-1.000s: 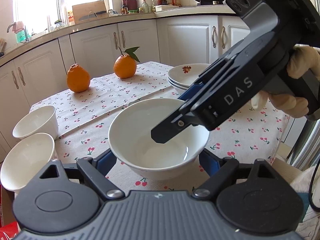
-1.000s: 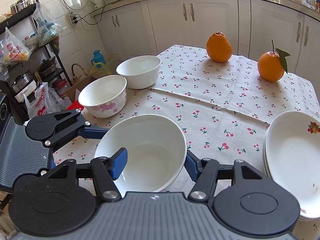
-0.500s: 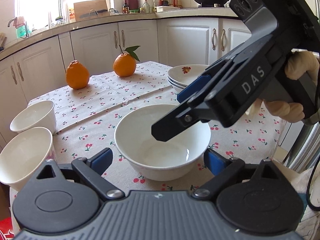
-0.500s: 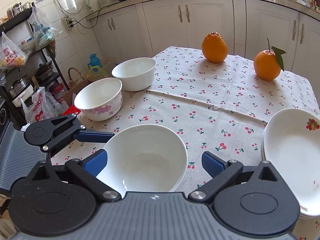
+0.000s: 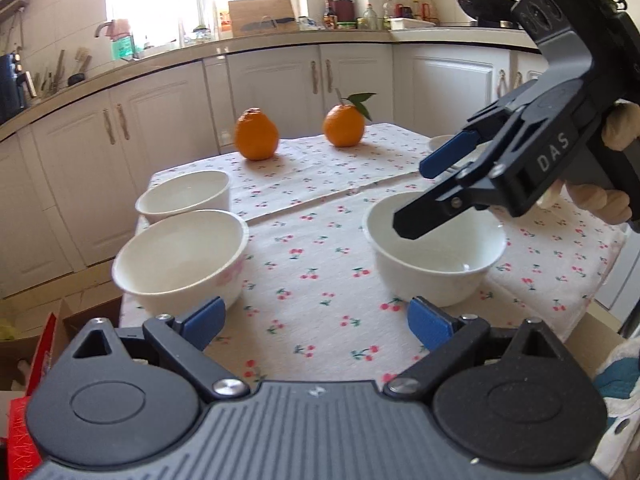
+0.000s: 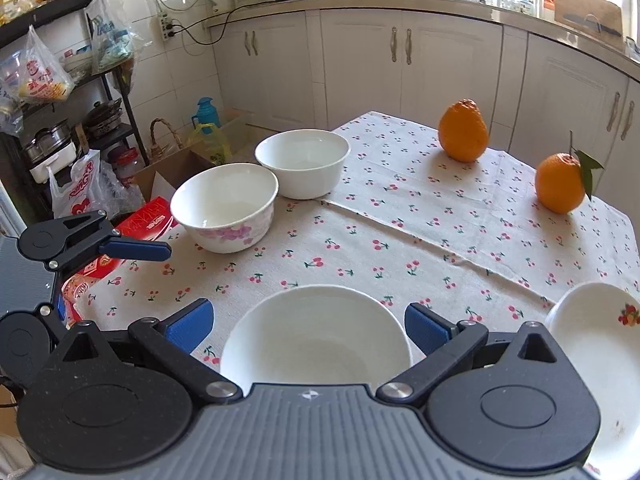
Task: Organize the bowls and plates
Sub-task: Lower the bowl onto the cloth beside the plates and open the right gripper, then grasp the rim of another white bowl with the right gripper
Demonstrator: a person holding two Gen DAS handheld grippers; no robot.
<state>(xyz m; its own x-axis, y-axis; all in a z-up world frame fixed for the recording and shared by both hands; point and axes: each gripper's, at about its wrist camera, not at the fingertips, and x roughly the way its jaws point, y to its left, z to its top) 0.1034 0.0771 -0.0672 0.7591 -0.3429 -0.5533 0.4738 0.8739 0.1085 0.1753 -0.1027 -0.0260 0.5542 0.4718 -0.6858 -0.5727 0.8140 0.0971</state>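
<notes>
Left wrist view is showing your left gripper (image 5: 316, 322) with its blue pads spread wide and nothing between them; only the cherry-print tablecloth (image 5: 320, 264) is lying in the gap. Just ahead on the left, the pink-flowered bowl (image 5: 180, 256) is sitting close to the left pad without touching it, and the plain white bowl (image 5: 186, 196) is standing right behind it, near the table's far left edge. To the right, the wide white bowl (image 5: 434, 256) is resting on the cloth, free of both tools. Your right gripper (image 5: 428, 196) is hanging above that bowl's rim, its jaws parted, and your gloved hand (image 5: 600, 200) is gripping its handle.

Right wrist view is looking down on the same wide white bowl (image 6: 316, 336), which is sitting between the spread blue pads of your right gripper (image 6: 308, 326) with a gap on each side, so you are not squeezing it. The stack of plates (image 6: 600, 344) with a fruit motif is lying at the lower right, near the bowl but apart from it. Two oranges (image 6: 464, 132) are standing at the far side of the table, one with a leaf. Your left gripper (image 6: 132, 250) is showing at the left edge, off the table's corner.
</notes>
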